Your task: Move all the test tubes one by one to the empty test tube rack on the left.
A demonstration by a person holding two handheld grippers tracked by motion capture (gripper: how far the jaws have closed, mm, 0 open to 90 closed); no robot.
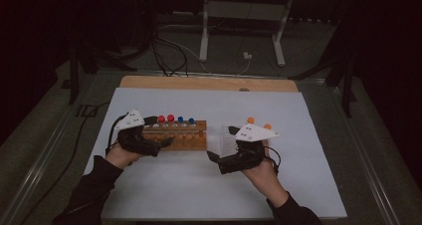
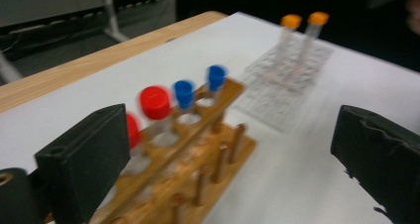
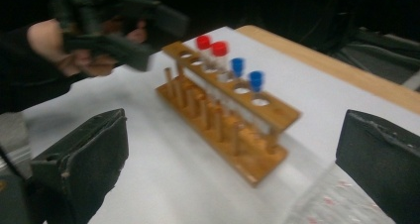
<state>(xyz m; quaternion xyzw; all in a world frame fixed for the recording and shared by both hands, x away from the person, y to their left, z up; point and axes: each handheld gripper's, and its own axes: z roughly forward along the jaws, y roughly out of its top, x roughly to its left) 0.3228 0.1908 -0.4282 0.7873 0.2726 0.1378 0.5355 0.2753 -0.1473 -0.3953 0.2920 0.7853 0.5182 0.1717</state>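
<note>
The wooden rack [image 1: 175, 135] stands at the left gripper's [image 1: 164, 142] three o'clock, outside its wide, empty jaws. It holds two red-capped tubes [image 1: 165, 119] and two blue-capped tubes [image 1: 186, 120]. The right gripper's [image 1: 213, 156] jaws gape wide, empty.

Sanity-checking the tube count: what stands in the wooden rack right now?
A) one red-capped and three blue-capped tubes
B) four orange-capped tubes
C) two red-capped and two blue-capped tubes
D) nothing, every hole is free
C: the wooden rack carries two red-capped tubes next to two blue-capped tubes, while the two orange-capped tubes stand apart in the clear rack.
</note>
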